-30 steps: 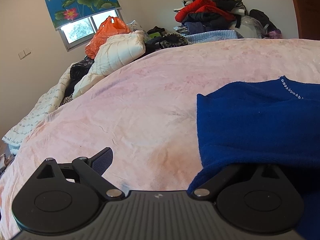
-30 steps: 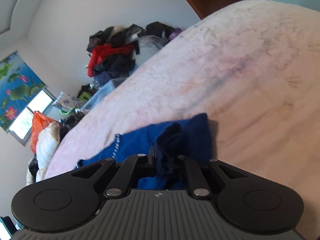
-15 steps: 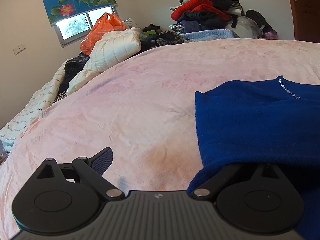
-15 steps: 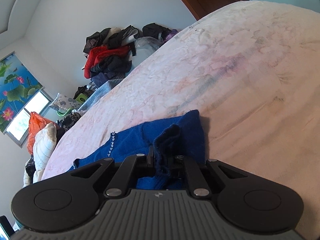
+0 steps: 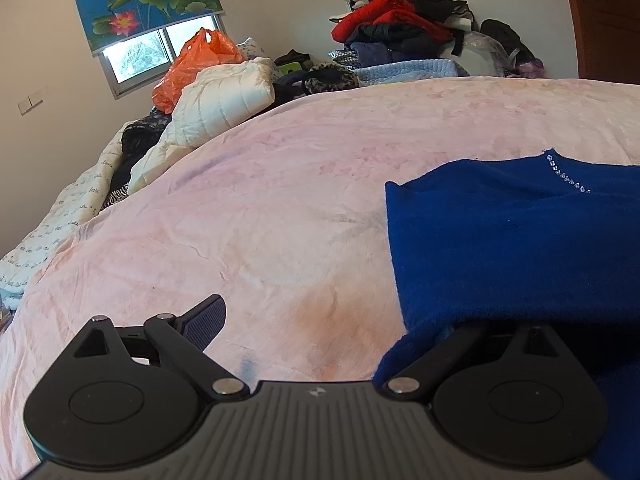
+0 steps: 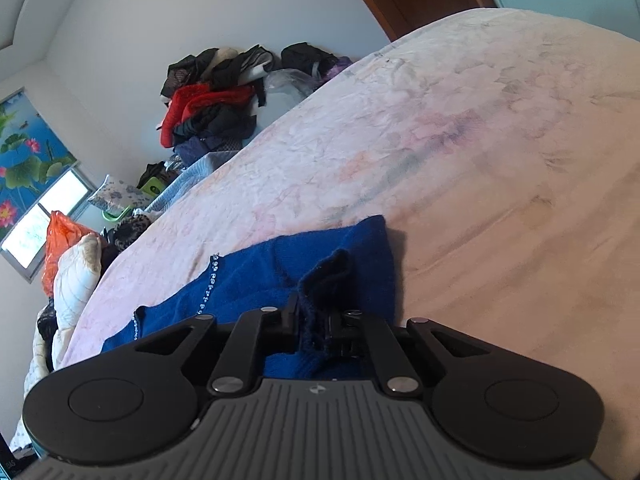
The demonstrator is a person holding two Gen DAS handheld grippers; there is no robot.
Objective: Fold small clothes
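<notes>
Blue sweater [image 5: 512, 240] is lying at three o'clock on the pink blanket [image 5: 280, 208]; right gripper [image 6: 316, 320] is pinching its bunched edge, left gripper [image 5: 336, 320] is gaping (one finger under cloth).

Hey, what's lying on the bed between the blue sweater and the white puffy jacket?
Nothing: in the left wrist view, only bare pink bedspread stretches between the blue sweater and the white puffy jacket.
</notes>
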